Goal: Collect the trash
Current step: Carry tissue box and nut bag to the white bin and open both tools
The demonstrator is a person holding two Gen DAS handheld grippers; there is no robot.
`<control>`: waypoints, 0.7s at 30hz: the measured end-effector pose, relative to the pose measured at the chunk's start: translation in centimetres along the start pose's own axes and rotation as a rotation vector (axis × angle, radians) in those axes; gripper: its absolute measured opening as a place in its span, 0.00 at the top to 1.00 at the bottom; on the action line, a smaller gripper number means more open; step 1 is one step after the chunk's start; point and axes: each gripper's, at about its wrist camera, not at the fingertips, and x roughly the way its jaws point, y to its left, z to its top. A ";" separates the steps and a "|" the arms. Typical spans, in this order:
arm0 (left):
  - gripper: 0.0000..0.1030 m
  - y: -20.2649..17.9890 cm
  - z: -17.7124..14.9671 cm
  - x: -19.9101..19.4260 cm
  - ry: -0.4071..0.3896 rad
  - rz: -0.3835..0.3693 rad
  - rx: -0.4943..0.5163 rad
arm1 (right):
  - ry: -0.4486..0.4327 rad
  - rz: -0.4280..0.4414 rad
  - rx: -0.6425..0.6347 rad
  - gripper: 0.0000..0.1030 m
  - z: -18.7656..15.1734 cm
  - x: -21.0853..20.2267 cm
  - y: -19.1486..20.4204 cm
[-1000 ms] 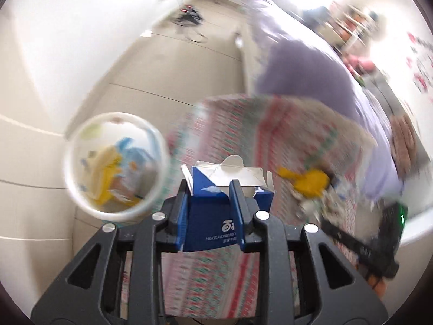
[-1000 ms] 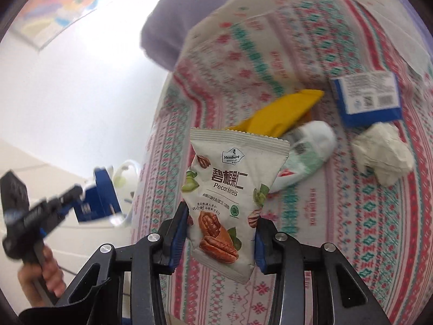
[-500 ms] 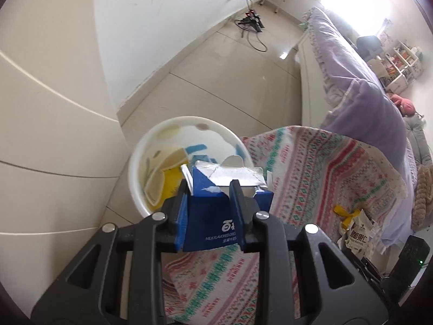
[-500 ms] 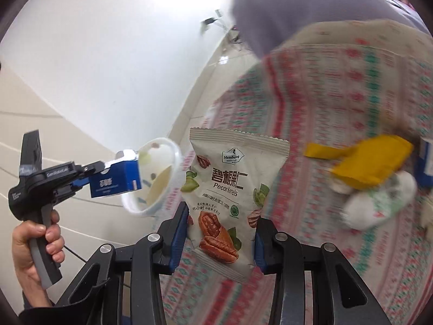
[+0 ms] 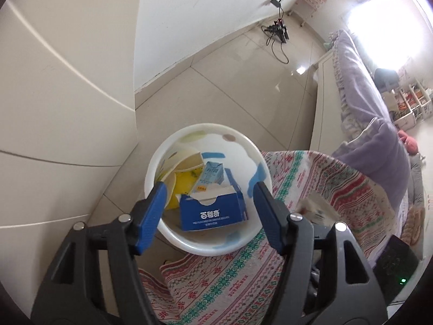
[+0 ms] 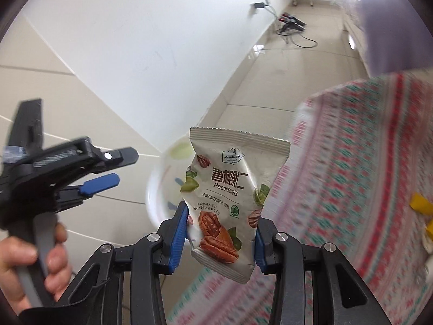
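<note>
A white round bin [image 5: 245, 150] stands on the floor against the patterned table. The blue carton [image 5: 212, 212] lies inside it, on a small milk box [image 5: 209, 176] and yellow wrappers. Above the bin my left gripper [image 5: 208, 191] has its jaws opening, with nothing pressed between the pads. In the right wrist view the left gripper [image 6: 108, 170] is at the left, held by a hand [image 6: 32, 260]. My right gripper [image 6: 220, 218] is shut on a pecan kernels bag [image 6: 230, 195], which hangs upright in front of the blurred bin [image 6: 162, 187].
The table carries a striped patterned cloth [image 5: 311, 189]. Yellow scraps [image 6: 420, 203] lie on the cloth at the right. A purple-covered bed [image 5: 365, 100] runs along the right side. Cables and a power strip [image 5: 277, 27] lie on the tiled floor by the white wall.
My left gripper opened and the blue carton dropped into the bin. My right gripper swung left with the pecan bag, from over the table toward the bin.
</note>
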 end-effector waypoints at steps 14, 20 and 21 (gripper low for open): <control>0.35 1.8 0.4 -1.9 -0.053 -0.030 -0.107 | 0.065 -0.038 -0.089 0.38 0.2 5.5 3.8; 0.35 0.9 0.1 -1.9 -0.047 -0.040 -0.084 | 0.056 -0.056 -0.066 0.37 -0.8 3.3 1.8; 0.35 0.6 0.0 -1.9 -0.045 -0.043 -0.078 | 0.052 -0.057 -0.059 0.37 -1.1 2.5 1.4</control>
